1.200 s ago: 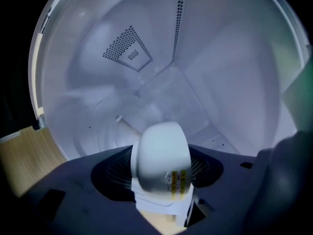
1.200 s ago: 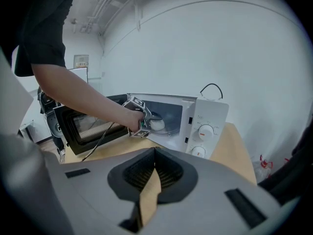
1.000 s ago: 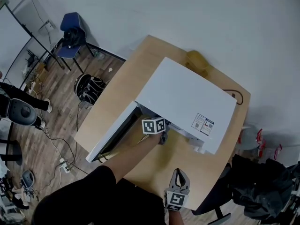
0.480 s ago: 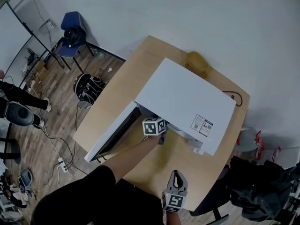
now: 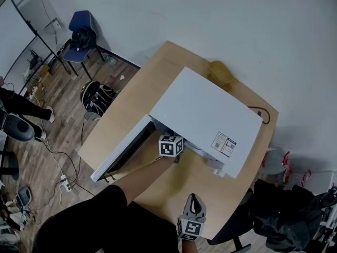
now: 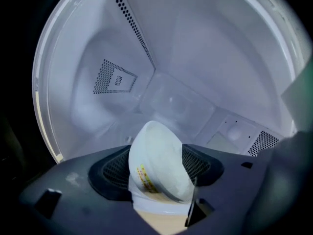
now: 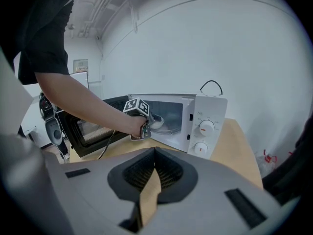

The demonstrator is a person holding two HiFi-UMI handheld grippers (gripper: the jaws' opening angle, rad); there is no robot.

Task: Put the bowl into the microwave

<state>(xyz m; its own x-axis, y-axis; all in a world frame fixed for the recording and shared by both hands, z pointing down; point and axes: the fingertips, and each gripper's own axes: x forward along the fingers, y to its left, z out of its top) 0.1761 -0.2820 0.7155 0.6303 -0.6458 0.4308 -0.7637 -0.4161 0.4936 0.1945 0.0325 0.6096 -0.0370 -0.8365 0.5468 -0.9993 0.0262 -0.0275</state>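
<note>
The left gripper (image 6: 157, 173) is reaching far into the open white boxy microwave (image 5: 210, 109), clasping the tilted round white bowl (image 6: 161, 153) inside, though its jaws have just been easing apart. The right gripper (image 7: 155, 153) is hovering near, clenched and empty.

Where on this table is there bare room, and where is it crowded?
Bare: the strip of table between the front of the microwave and the near edge, right of the forearm; also between its left side and the table's left edge. Crowded: the microwave's mouth, filled by forearm and bowl.
</note>
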